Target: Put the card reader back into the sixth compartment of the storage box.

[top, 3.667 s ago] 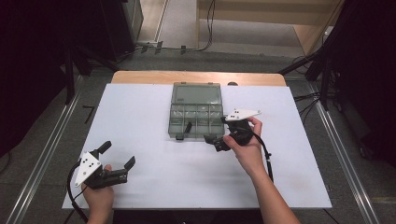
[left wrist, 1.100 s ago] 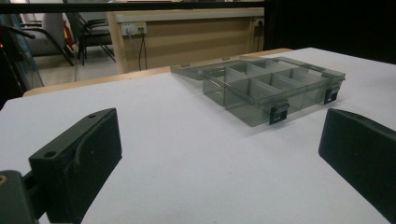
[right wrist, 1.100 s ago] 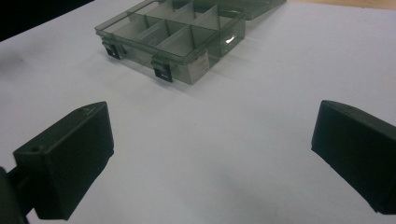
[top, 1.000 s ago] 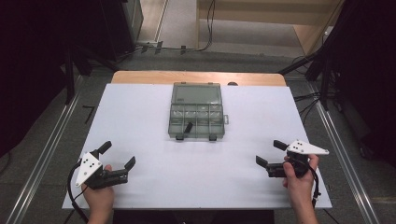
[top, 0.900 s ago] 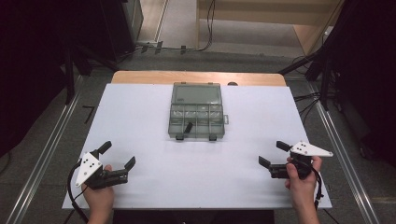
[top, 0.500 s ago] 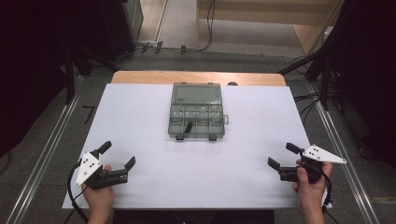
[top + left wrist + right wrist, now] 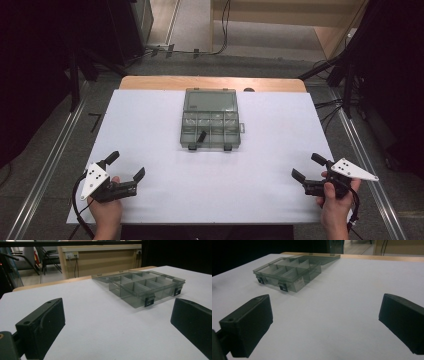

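Organizer box (image 7: pixel 289 271) – white label on front wall, text unreadable.

the compartment box (image 7: pixel 210 120) looked like smoky, see-through plastic, smooth and slightly glossy, with small black plastic latches (image 7: pixel 149 300). the table top (image 7: pixel 150 130) was a matt white sheet, smooth, with a bare wooden edge (image 7: pixel 150 82) at the far side. the jaws of the left gripper (image 7: pixel 125 166) and right gripper (image 7: pixel 308 166) were matt black plastic, faintly grainy
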